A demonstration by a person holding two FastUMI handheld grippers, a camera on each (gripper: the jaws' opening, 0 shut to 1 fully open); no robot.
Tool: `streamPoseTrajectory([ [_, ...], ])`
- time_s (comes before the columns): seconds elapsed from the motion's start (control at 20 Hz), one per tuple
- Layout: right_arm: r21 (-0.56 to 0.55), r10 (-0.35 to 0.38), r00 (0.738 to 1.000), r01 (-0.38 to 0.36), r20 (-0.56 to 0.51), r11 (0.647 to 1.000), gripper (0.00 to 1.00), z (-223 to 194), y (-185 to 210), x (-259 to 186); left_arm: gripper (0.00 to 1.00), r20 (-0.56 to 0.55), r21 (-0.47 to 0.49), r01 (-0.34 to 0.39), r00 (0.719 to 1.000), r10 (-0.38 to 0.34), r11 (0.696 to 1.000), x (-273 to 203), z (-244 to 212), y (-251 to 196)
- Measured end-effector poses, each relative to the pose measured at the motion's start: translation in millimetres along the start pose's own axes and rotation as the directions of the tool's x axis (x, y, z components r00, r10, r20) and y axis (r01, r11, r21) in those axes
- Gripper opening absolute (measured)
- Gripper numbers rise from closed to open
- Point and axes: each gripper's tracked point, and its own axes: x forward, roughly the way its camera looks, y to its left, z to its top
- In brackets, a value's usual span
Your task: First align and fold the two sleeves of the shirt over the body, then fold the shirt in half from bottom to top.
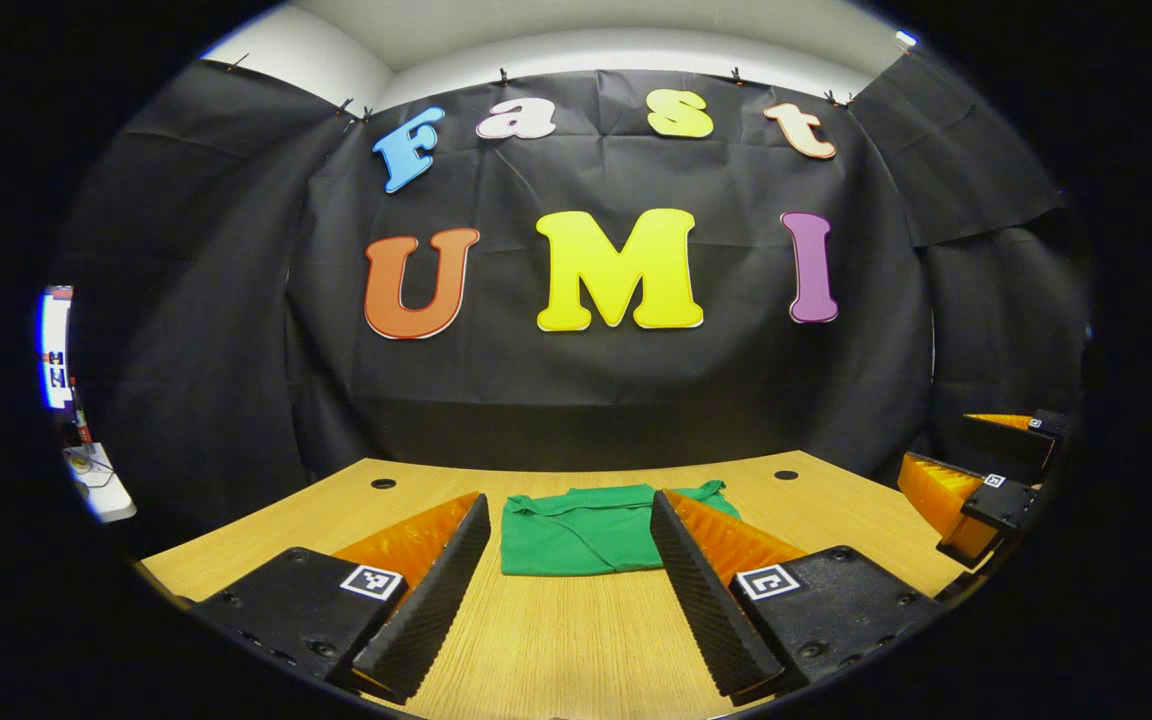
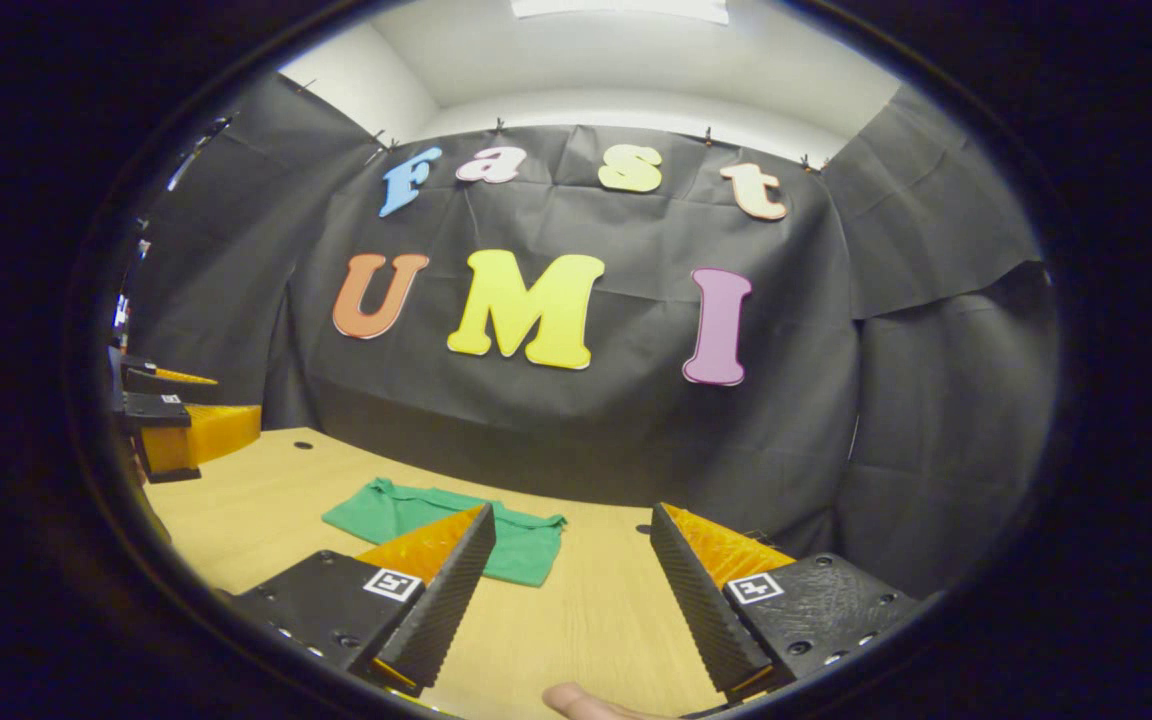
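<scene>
A green shirt [image 1: 581,530] lies folded into a compact rectangle on the wooden table [image 1: 556,640], collar toward the far wall. My left gripper [image 1: 568,590] hovers open just in front of it, fingers spread to either side of the cloth and touching nothing. The other gripper [image 1: 986,480] shows off to the right in the left gripper view. In the right gripper view the shirt [image 2: 416,525] lies ahead to the left, partly behind one finger. My right gripper [image 2: 568,595] is open over bare wood, and the left one [image 2: 171,425] shows at the far left.
Black cloth walls close the booth behind the table's far edge. Two small round holes [image 1: 383,483] [image 1: 786,475] mark the tabletop near the back. A fingertip [image 2: 586,703] of a person shows at the bottom of the right gripper view.
</scene>
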Motion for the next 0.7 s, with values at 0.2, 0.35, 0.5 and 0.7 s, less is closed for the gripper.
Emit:
streamPoseTrajectory([
  [0.2,-0.003,0.005,1.0,-0.005,-0.018,1.0,0.95,-6.6,4.6,1.6,1.0,-0.014,-0.012,0.003,1.0,-0.003,1.0,1.1,-3.4,-1.0],
  [0.35,-0.009,0.007,1.0,-0.007,-0.017,1.0,0.95,-9.3,6.3,5.4,1.0,-0.017,-0.026,0.011,1.0,-0.011,1.0,4.1,-6.3,-2.7],
  [0.5,-0.01,0.01,1.0,-0.01,-0.015,1.0,0.95,-10.5,7.5,7.8,1.0,-0.023,-0.028,0.009,1.0,-0.009,1.0,5.7,-7.9,-2.7],
  [0.7,-0.01,0.009,1.0,-0.009,-0.014,1.0,0.97,-11.2,8.0,9.1,1.0,-0.036,-0.032,0.018,0.999,-0.019,0.999,6.7,-13.3,-8.3],
])
